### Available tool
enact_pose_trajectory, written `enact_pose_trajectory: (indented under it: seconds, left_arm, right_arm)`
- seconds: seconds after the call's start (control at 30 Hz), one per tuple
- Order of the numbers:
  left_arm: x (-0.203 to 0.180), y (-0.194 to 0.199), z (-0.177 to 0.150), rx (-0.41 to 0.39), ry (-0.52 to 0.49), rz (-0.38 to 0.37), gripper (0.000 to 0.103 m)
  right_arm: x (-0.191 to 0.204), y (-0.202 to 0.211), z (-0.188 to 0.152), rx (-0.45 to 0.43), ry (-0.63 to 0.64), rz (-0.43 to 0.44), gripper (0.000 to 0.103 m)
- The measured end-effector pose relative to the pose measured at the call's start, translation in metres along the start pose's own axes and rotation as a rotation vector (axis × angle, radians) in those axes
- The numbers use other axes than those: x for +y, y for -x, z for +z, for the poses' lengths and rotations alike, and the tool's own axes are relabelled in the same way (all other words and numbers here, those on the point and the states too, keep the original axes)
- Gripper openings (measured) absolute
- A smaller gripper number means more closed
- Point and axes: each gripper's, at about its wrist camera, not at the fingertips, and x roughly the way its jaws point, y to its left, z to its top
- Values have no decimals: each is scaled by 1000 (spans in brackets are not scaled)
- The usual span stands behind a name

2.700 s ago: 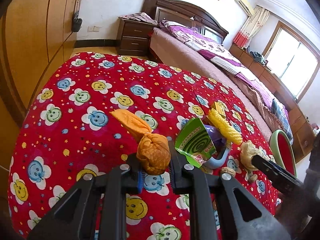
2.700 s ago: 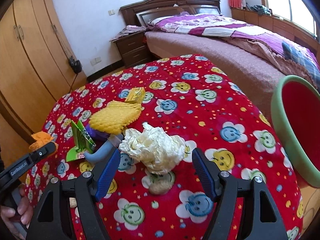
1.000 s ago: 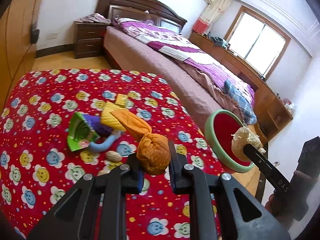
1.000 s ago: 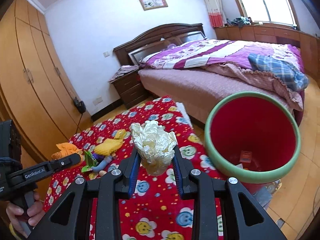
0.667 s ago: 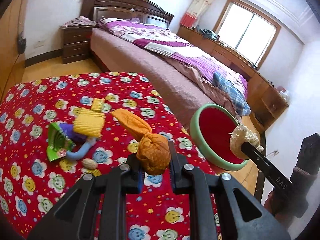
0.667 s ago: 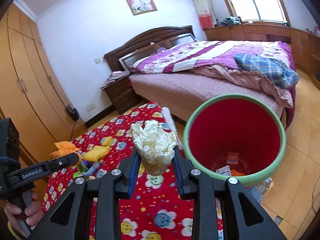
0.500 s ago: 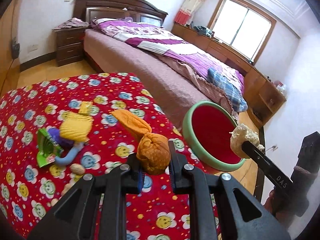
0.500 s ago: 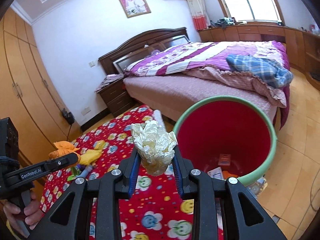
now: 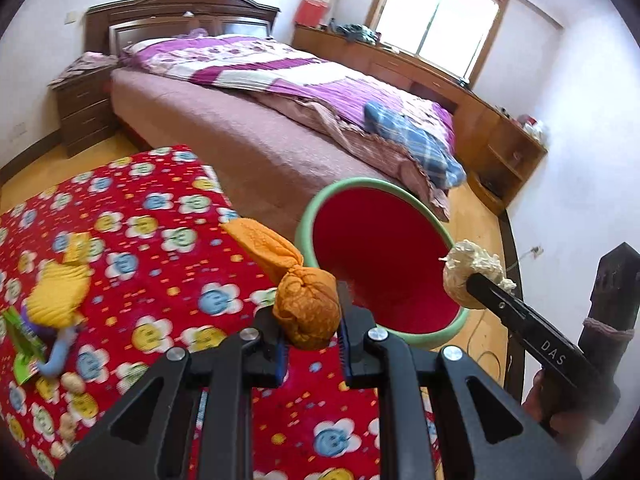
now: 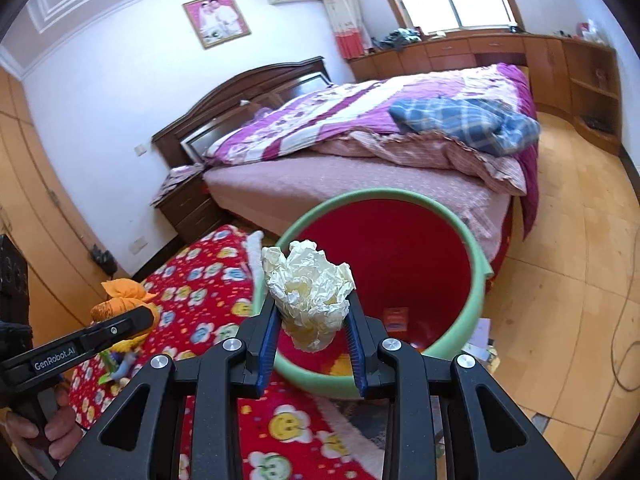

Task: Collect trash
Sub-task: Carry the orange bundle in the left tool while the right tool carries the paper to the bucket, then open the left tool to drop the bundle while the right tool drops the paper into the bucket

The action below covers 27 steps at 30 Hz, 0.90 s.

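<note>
Both grippers have swung from the red flowered table point(image 9: 152, 240) toward the red bin point(image 10: 478, 276), now nearer. Leftover scraps point(image 9: 56, 300) lie at the table's left. The left gripper point(image 9: 310, 344) clamps an orange knotted cloth point(image 9: 306, 308) beside the rim; the right gripper point(image 10: 312, 340) pinches crumpled paper point(image 10: 308, 292) over the bin's mouth.

White-walled bedroom, dark wooden bed with purple striped quilt point(image 10: 360, 120), blue plaid blanket point(image 10: 464, 120), dark wooden nightstand point(image 9: 80, 108), bright window point(image 9: 436, 36), framed wedding portrait point(image 10: 216, 19), orange tiled floor point(image 10: 568, 240), low wooden cabinets point(image 10: 560, 60)
</note>
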Motion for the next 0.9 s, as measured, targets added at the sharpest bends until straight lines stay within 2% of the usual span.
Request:
enact_pose_trajectory:
  seconds: [0.2, 0.53, 0.6, 0.7, 0.9]
  left_arm:
    - [-20, -31, 0, 44, -41, -45, 19]
    - [-42, -67, -1, 75, -113, -51, 19]
    - [-44, -70, -1, 82, -118, -52, 24]
    - [-45, -74, -2, 80, -119, -46, 38]
    - [-42, -75, -3, 80, -101, -50, 40]
  right_arm:
    - [-22, -13, -2, 24, -30, -33, 32]
    - [-46, -30, -8, 60, -68, -64, 33]
    - [-47, -32, -9, 65, -71, -65, 34]
    - [-51, -34, -11, 72, -78, -63, 34]
    - [-54, -37, -10, 74, -90, -56, 36]
